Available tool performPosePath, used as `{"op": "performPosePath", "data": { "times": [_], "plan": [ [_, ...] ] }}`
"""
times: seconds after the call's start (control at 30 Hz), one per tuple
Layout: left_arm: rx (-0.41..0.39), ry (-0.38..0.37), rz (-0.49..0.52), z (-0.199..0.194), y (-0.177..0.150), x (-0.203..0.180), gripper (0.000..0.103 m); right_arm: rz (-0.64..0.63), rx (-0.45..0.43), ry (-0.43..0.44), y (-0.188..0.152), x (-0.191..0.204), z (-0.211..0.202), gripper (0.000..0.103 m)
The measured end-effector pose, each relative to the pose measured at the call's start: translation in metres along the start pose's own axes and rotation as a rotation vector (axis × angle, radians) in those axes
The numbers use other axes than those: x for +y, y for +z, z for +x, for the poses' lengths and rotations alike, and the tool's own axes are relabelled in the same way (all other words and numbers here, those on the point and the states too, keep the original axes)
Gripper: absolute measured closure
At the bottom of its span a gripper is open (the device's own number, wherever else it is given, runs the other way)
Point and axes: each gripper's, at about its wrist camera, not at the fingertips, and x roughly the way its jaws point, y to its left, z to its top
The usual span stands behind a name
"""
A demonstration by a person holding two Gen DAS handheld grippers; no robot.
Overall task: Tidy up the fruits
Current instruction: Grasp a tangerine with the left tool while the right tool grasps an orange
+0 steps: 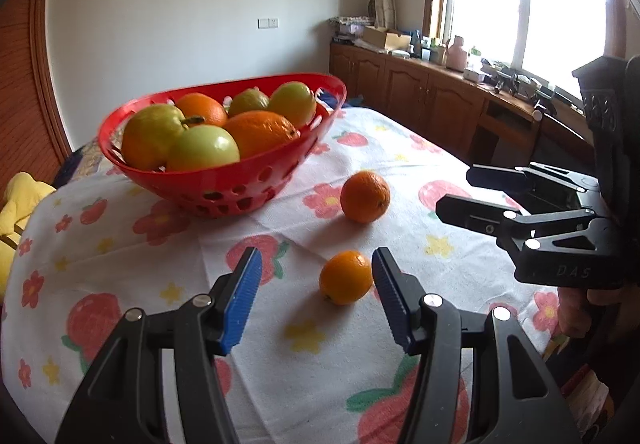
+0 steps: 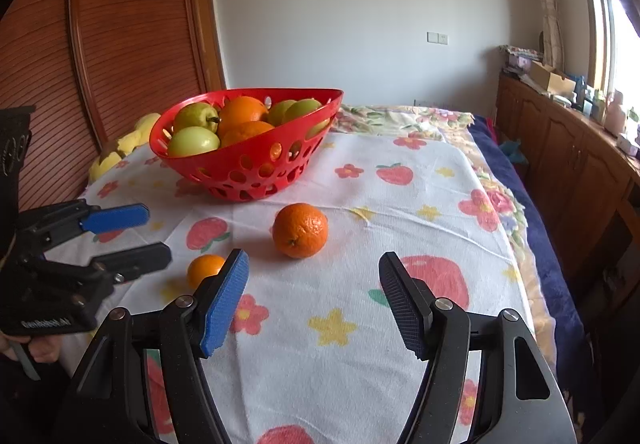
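Note:
A red perforated basket (image 1: 240, 188) (image 2: 256, 176) holds green apples and oranges on a flowered cloth. Two oranges lie loose in front of it: a larger one (image 1: 365, 196) (image 2: 300, 230) and a smaller one (image 1: 346, 277) (image 2: 204, 269). My left gripper (image 1: 318, 300) (image 2: 132, 240) is open, its blue pads just short of the small orange, which sits by the right pad without being pressed. My right gripper (image 2: 314, 300) (image 1: 464, 190) is open and empty, pointing toward the larger orange from a little way back.
A wooden sliding door (image 2: 100, 44) stands left of the table. A yellow soft object (image 1: 20, 200) lies behind the basket. Wooden cabinets (image 1: 420, 92) with clutter run under the window on the right. The cloth's right edge (image 2: 532, 264) drops off to a dark blue cover.

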Motion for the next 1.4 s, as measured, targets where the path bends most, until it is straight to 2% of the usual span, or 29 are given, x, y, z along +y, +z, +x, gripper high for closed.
{"op": "performPosePath", "data": {
  "times": [0.07, 0.23, 0.53, 0.87, 1.4],
  "plan": [
    [0.023, -0.029, -0.007, 0.006, 0.0, -0.001, 0.046, 0.0, 0.002, 0.002, 0.0, 0.001, 0.002, 0.033],
    [0.055, -0.016, 0.011, 0.014, -0.002, -0.008, 0.046, 0.001, 0.008, 0.006, 0.0, 0.0, 0.005, 0.033],
    [0.112, -0.049, 0.051, 0.03, -0.002, -0.019, 0.047, -0.003, 0.01, 0.014, 0.004, 0.001, 0.008, 0.033],
    [0.19, -0.047, 0.068, 0.045, -0.005, -0.022, 0.067, 0.004, 0.025, 0.024, 0.013, -0.001, 0.018, 0.033],
    [0.1, -0.047, 0.051, 0.005, -0.005, -0.002, 0.067, -0.036, 0.132, 0.016, 0.023, 0.003, 0.061, 0.036]
  ]
}}
